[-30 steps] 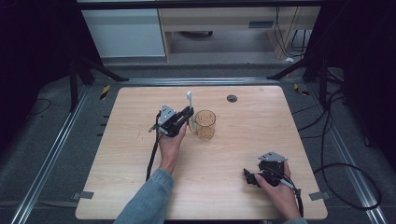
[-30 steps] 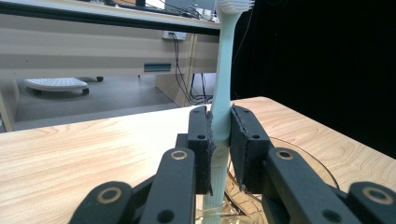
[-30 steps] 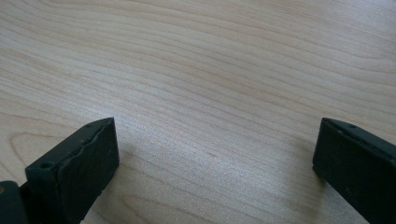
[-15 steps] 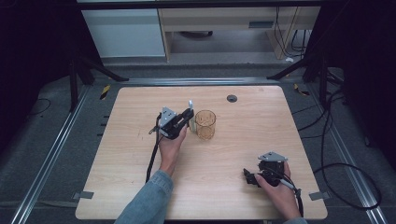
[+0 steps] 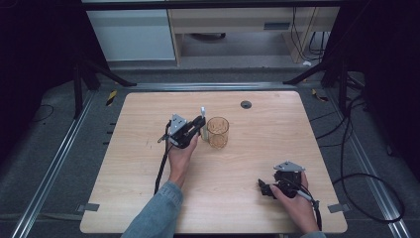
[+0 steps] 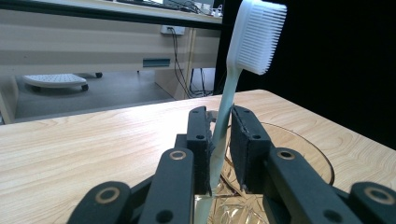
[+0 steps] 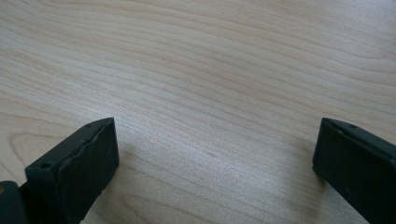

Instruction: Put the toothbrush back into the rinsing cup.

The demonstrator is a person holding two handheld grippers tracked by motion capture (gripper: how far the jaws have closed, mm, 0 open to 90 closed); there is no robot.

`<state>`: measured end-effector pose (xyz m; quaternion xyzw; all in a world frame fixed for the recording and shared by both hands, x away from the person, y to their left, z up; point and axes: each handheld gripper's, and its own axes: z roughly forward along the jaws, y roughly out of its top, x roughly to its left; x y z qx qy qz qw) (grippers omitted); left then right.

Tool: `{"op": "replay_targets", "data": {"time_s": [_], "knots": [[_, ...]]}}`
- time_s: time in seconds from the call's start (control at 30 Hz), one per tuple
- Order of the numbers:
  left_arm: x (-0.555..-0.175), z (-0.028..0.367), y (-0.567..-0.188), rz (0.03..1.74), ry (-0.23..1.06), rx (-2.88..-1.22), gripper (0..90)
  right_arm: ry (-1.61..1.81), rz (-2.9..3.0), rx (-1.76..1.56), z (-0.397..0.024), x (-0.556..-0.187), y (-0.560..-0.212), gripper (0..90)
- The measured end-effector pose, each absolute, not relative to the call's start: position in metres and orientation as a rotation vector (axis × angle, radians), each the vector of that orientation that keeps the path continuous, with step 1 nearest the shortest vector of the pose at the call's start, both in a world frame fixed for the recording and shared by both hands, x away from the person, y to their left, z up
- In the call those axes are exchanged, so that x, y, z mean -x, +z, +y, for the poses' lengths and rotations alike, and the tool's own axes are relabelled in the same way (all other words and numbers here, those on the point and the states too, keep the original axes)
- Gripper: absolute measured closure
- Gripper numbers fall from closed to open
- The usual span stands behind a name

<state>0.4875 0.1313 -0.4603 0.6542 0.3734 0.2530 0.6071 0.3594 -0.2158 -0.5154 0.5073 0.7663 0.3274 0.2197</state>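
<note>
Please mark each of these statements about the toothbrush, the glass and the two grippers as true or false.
1. The left gripper is shut on the toothbrush. True.
2. The toothbrush head points down. False: its bristled head is up, above the jaws.
3. The right gripper holds the glass. False: its jaws are open over bare table, far from the glass.
4. The glass stands upright beside the left gripper. True.
5. The glass lies at the table's near edge. False: it stands around the middle.
</note>
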Motion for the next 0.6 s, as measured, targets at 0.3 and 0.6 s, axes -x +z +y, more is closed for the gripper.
{"op": "replay_targets", "data": {"time_s": [0.3,0.6], "knots": [[-0.4865,0.1314,-0.4597,0.859,0.580,-1.528,75.1,0.907,2.120,-1.404,-0.2157,-0.3594,-0.5154,0.6],[-0.4851,0.1329,-0.4588,0.848,0.579,-1.554,71.1,0.906,2.120,-1.404,-0.2158,-0.3594,-0.5154,0.7]]}}
